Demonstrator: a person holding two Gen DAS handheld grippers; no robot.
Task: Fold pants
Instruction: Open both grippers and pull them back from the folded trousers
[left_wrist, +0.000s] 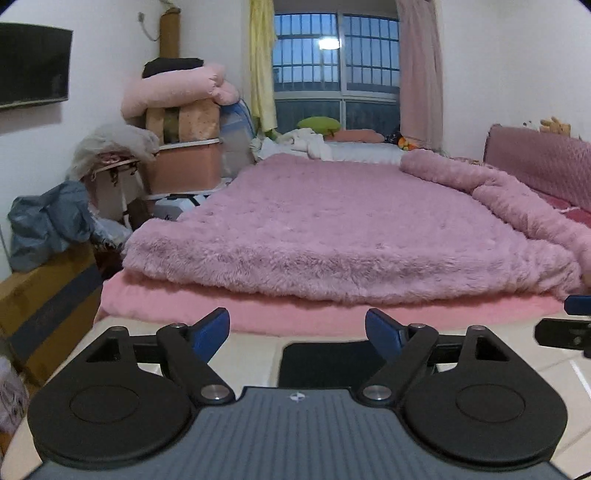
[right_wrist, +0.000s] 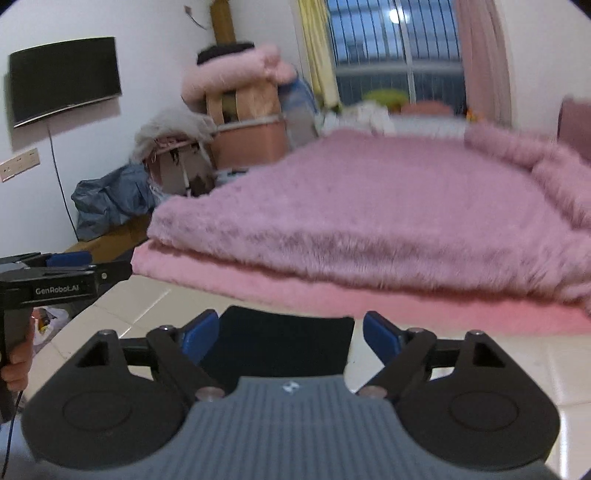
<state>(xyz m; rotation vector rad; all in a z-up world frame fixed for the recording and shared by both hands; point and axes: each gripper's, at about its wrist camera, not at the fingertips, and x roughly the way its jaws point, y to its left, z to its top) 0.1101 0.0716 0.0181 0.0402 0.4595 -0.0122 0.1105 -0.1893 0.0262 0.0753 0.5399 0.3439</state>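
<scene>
No pants show in either view. My left gripper is open and empty, held in front of the foot of a bed covered by a fluffy pink blanket. My right gripper is open and empty, also facing the bed. A black mat lies on the floor below both grippers, in the left wrist view and in the right wrist view. The left gripper shows at the left edge of the right wrist view, and part of the right gripper at the right edge of the left wrist view.
Stacked boxes and pink bedding stand left of the bed. A grey bag lies on a cardboard box. A TV hangs on the left wall. A window is at the back, a headboard at right. Tiled floor below.
</scene>
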